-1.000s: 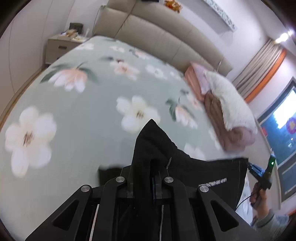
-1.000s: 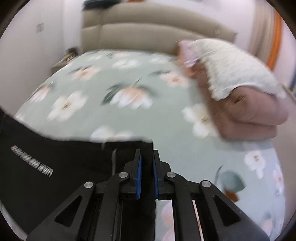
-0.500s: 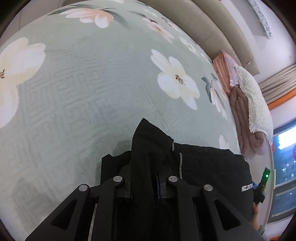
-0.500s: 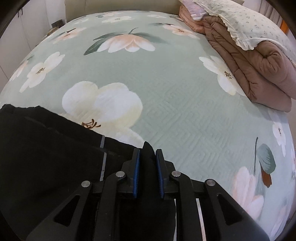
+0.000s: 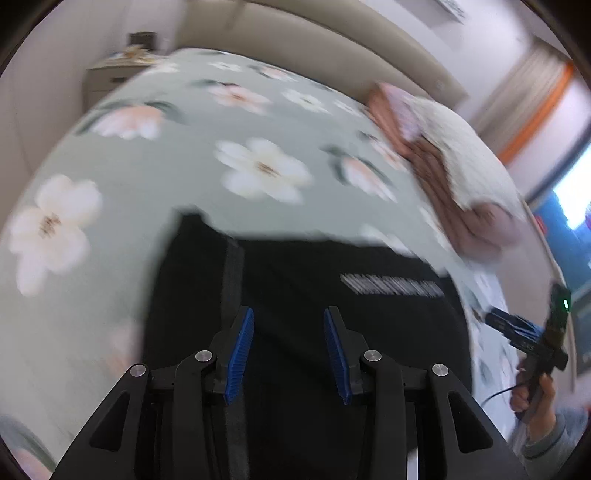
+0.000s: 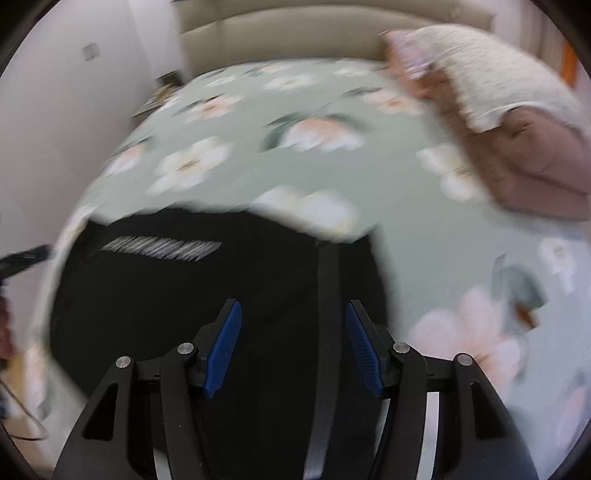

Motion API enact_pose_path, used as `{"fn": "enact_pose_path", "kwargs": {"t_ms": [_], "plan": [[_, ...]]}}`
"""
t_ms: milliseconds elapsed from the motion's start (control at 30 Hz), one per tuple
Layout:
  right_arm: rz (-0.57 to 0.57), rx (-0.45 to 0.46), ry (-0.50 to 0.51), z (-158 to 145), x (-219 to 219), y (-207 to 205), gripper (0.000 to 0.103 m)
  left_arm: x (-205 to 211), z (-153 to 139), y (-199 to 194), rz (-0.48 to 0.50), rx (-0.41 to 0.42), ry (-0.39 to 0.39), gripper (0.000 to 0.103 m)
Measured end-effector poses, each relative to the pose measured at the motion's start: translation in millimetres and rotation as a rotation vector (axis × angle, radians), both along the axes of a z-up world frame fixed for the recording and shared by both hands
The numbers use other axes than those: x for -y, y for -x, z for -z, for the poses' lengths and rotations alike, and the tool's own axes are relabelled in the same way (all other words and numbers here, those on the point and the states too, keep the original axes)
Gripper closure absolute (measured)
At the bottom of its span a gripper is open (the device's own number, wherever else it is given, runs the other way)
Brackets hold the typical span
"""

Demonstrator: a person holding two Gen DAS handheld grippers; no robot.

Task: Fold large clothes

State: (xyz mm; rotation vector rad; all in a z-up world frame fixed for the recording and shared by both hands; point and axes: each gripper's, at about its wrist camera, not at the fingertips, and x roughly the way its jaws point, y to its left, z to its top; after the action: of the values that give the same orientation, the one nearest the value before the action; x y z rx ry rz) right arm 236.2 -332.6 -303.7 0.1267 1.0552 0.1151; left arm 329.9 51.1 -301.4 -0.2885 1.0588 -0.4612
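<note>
A black garment (image 5: 314, 280) with a white print line and grey side stripes lies flat on the green floral bed. It also shows in the right wrist view (image 6: 221, 280). My left gripper (image 5: 289, 326) is open and empty above the garment's left part. My right gripper (image 6: 293, 321) is open and empty above its right part. The right gripper also shows in the left wrist view (image 5: 524, 332), held in a hand at the garment's right edge. Both views are blurred by motion.
The bed cover (image 5: 147, 177) is green with large white and pink flowers. A folded pink-brown quilt with a white pillow on top (image 6: 517, 122) lies at the bed's right side. A beige headboard (image 5: 314, 33) and a nightstand (image 5: 110, 74) stand at the far end.
Both grippers have opened and let go of the garment, which now lies flat. Both have lifted back from the bed, and the views tilt up toward the headboard.
</note>
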Motion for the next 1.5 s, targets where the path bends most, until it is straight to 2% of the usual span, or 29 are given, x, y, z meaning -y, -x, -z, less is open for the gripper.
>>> {"fn": "enact_pose_path", "kwargs": {"t_ms": [67, 133, 167, 200, 267, 300, 400, 467, 567, 633, 700, 733, 767, 833, 900, 1000, 1133, 1200, 1300, 1333, 1400, 1433, 1500], "plan": [[-0.051, -0.042, -0.014, 11, -31, 9, 0.041, 22, 7, 20, 0.029, -0.010, 0.026, 0.062], [-0.070, -0.077, 0.058, 30, -54, 11, 0.041, 45, 27, 34, 0.047, -0.050, 0.042, 0.059], [-0.068, -0.101, 0.082, 42, -61, 10, 0.041, 54, 38, 35, 0.049, -0.080, 0.031, 0.058], [-0.071, -0.135, 0.092, 59, -67, 6, 0.041, 65, 55, 35, 0.043, -0.113, -0.013, 0.059], [-0.053, -0.159, 0.066, 89, -66, -2, 0.040, 77, 81, 33, 0.043, -0.122, -0.090, 0.058], [-0.043, -0.149, 0.047, 93, -63, -2, 0.039, 78, 90, 30, 0.031, -0.121, -0.081, 0.059], [-0.013, -0.151, -0.002, 93, -57, -5, 0.039, 75, 89, 21, 0.004, -0.137, -0.043, 0.058], [-0.034, -0.143, -0.016, 74, -53, -5, 0.041, 74, 75, 21, 0.009, -0.136, -0.042, 0.058], [0.006, -0.051, -0.077, 41, -30, -14, 0.041, 73, 47, 21, 0.035, -0.063, -0.055, 0.058], [0.088, -0.008, -0.075, 30, -8, -35, 0.041, 69, 36, 13, -0.010, -0.015, -0.109, 0.058], [0.134, -0.027, -0.062, 41, 5, -60, 0.041, 58, 45, 0, -0.087, -0.034, -0.145, 0.055], [0.139, -0.059, -0.064, 55, 8, -73, 0.041, 50, 59, -7, -0.130, -0.082, -0.156, 0.055], [0.141, -0.108, -0.075, 74, 11, -85, 0.041, 44, 70, -11, -0.154, -0.120, -0.147, 0.055], [0.147, -0.181, -0.134, 110, 11, -97, 0.041, 31, 89, -9, -0.175, -0.137, -0.051, 0.055], [0.154, -0.130, -0.124, 119, 11, -99, 0.040, 32, 89, -7, -0.164, -0.113, -0.049, 0.055], [0.165, -0.078, -0.085, 120, 2, -90, 0.039, 30, 88, -5, -0.162, -0.104, -0.043, 0.055], [0.189, -0.086, -0.156, 107, 25, -83, 0.038, 15, 83, -1, -0.169, -0.137, 0.051, 0.055], [0.197, -0.057, -0.154, 87, 25, -65, 0.038, -2, 75, 12, -0.186, -0.134, 0.105, 0.055], [0.198, 0.002, -0.103, 59, 7, -17, 0.035, -21, 64, 33, -0.214, -0.109, 0.132, 0.055], [0.206, 0.006, -0.096, 55, -1, 2, 0.031, -30, 62, 45, -0.230, -0.104, 0.142, 0.055], [0.194, -0.013, -0.072, 59, -19, 35, 0.029, -43, 62, 61, -0.259, -0.109, 0.135, 0.055], [0.176, -0.036, -0.023, 68, -32, 48, 0.029, -47, 67, 71, -0.266, -0.123, 0.109, 0.055], [0.162, -0.056, 0.050, 86, -47, 67, 0.027, -46, 83, 76, -0.234, -0.158, 0.073, 0.055]]}}
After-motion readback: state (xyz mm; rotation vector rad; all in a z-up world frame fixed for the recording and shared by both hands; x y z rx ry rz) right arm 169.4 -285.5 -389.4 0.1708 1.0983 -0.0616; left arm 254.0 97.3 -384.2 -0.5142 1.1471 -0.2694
